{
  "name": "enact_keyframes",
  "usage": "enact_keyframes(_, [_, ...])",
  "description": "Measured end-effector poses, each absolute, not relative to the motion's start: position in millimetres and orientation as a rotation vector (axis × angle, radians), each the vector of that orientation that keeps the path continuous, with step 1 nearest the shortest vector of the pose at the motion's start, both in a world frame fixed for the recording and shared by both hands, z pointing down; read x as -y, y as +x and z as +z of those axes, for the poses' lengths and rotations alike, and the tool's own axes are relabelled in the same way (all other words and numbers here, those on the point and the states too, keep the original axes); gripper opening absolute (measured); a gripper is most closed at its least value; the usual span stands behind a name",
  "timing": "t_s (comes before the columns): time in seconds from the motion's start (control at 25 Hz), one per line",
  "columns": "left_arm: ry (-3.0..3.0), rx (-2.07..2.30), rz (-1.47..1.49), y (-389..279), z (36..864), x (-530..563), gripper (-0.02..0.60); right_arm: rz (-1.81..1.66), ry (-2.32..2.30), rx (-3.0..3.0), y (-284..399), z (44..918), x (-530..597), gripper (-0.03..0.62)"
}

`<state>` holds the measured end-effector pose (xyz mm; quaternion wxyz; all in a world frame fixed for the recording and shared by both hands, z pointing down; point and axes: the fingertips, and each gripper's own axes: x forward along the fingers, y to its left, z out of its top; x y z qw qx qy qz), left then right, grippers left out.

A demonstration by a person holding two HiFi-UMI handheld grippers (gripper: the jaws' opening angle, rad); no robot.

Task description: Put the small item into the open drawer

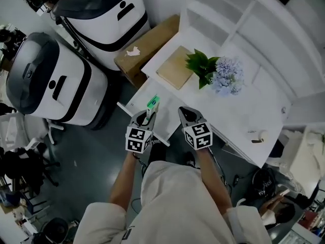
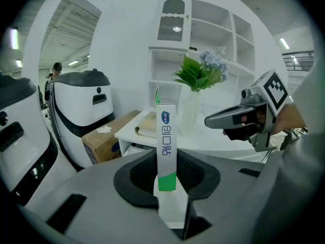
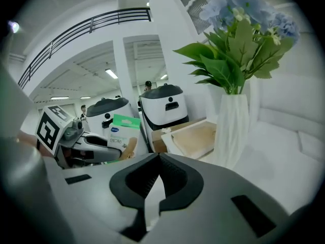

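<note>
Left gripper pinches the box upright (white, green-banded) over the drawer, right gripper at its 3 o'clock has jaws pressed together, empty, and at 1 o'clock a vase holds flowers.
</note>
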<state>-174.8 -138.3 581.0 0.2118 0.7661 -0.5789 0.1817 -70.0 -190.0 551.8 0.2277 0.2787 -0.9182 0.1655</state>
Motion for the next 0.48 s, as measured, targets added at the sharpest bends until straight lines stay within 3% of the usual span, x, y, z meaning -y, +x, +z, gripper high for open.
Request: enact_keyframes(0.48, [2.298, 1.224, 0.633, -158, 631, 179, 0.1, 0.513, 0.881, 2.425, -78, 584, 199, 0.026])
